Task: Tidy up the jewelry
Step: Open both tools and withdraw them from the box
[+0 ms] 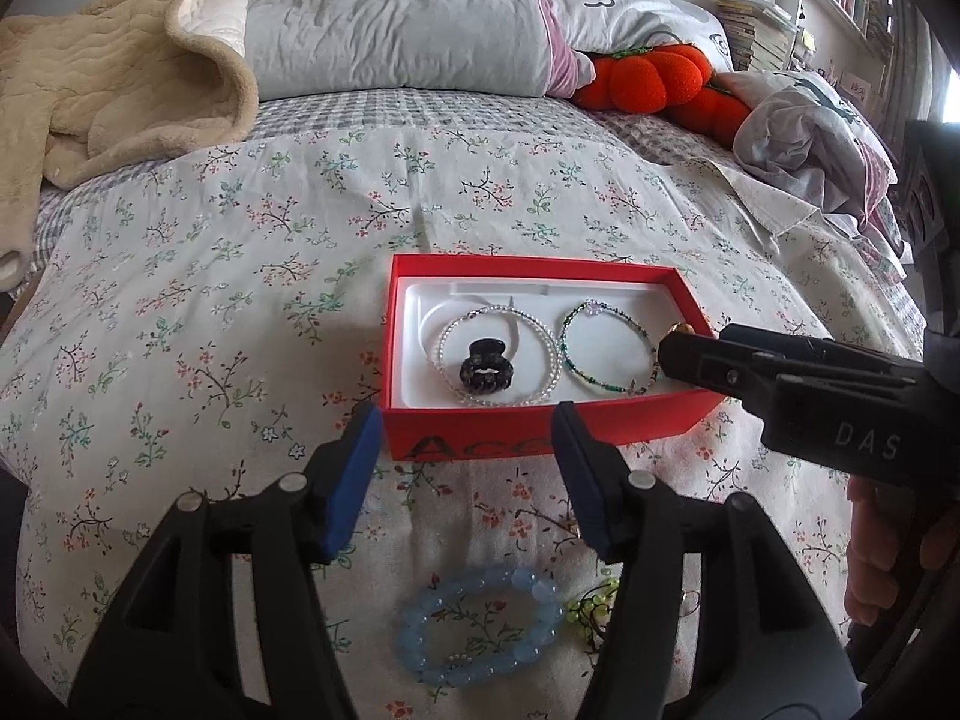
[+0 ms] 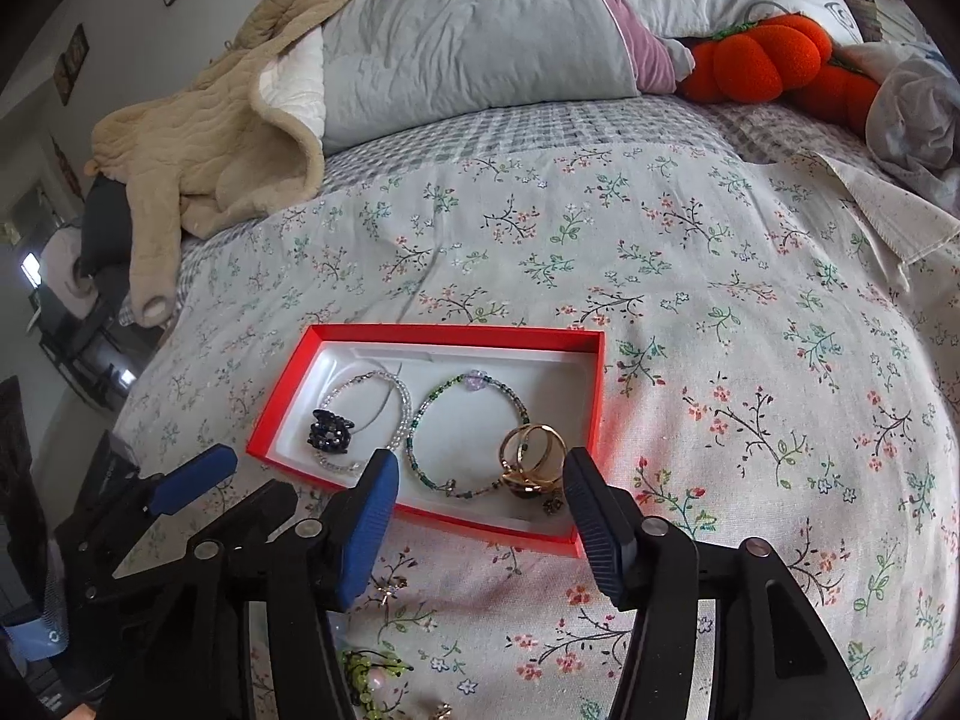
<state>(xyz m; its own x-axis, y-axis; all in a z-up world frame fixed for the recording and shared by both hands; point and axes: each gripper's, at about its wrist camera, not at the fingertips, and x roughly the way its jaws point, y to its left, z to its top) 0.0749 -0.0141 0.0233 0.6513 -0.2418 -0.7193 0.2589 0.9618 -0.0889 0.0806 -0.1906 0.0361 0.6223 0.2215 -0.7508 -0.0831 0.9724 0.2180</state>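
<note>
Both my left gripper [image 1: 468,468] and right gripper [image 2: 480,516] hang half open, empty. The blue bracelet [image 1: 480,624] lies on the bed before the red box [image 1: 540,420]; soft bedding could tip the box if nudged.

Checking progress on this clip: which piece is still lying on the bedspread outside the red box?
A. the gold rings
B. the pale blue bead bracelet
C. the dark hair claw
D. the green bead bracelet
B: the pale blue bead bracelet lies on the bedspread in front of the red box, between the left gripper's fingers.
</note>
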